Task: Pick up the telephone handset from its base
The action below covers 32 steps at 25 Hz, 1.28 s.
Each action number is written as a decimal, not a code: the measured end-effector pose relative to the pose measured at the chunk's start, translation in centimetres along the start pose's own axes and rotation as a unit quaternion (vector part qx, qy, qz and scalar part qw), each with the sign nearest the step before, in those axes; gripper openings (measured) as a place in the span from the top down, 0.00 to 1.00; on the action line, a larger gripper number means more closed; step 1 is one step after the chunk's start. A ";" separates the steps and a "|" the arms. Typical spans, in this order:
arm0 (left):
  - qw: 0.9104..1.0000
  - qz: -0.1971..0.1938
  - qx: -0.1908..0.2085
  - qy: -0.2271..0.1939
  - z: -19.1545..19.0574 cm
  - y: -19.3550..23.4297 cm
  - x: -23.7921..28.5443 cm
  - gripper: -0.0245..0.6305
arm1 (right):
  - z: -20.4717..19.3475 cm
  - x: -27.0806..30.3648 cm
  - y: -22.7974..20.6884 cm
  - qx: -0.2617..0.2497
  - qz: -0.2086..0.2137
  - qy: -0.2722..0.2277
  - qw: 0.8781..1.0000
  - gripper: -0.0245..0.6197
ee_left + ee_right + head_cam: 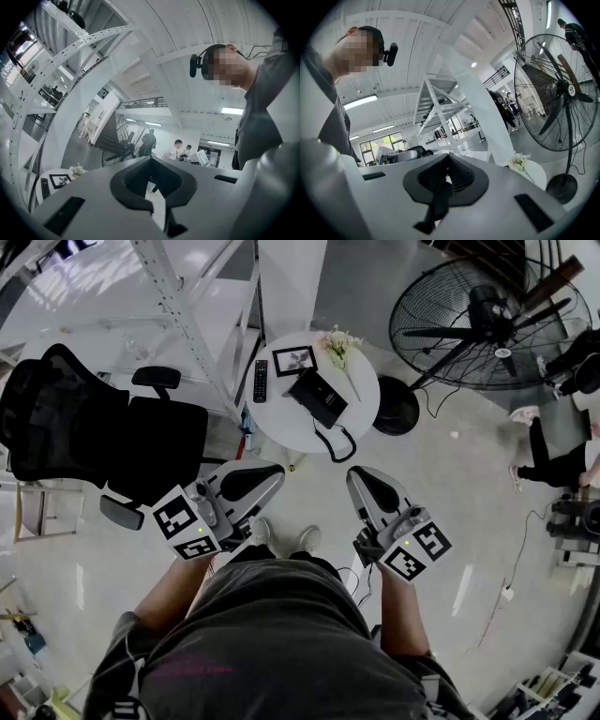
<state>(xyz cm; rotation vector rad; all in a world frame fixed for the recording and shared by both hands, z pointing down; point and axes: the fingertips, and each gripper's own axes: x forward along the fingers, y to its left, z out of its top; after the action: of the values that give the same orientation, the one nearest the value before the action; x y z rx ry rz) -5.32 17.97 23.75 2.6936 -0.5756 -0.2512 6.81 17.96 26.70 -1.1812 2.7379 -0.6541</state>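
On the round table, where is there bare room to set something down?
Bare: the near-left patch between the remote control and the telephone. Crowded: the far side, where picture frame, flowers and telephone sit close together; the cord loops at the near edge.

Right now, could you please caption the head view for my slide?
Left tool and right tool, shut and empty, short of the round table bearing the telephone.

Too small in the head view to tell handset from base on the telephone (319, 397) (just a dark shape with a curly cord). Out of sight in both gripper views, along with most of the counter (536, 174). Cut off at the head view's right edge: a bystander (561, 463).
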 end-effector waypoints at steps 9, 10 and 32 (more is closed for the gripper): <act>1.000 0.002 0.002 0.002 -0.5 -0.3 1.1 0.94 | 0.4 -0.6 -1.2 0.017 0.001 -0.012 1.000 0.93; 1.000 0.002 0.002 0.002 -0.5 -0.4 1.3 0.94 | 0.5 -0.8 -1.3 0.018 0.002 -0.012 1.000 0.93; 0.999 0.034 0.006 0.001 -4.6 -5.7 7.1 0.94 | 0.1 -8.2 -5.7 0.031 0.036 0.000 0.999 0.93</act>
<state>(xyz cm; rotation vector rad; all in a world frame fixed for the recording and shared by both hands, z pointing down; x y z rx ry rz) 4.24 21.28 25.08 2.6788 -0.6687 -0.2264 16.42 20.27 28.27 -1.0631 2.7246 -0.7243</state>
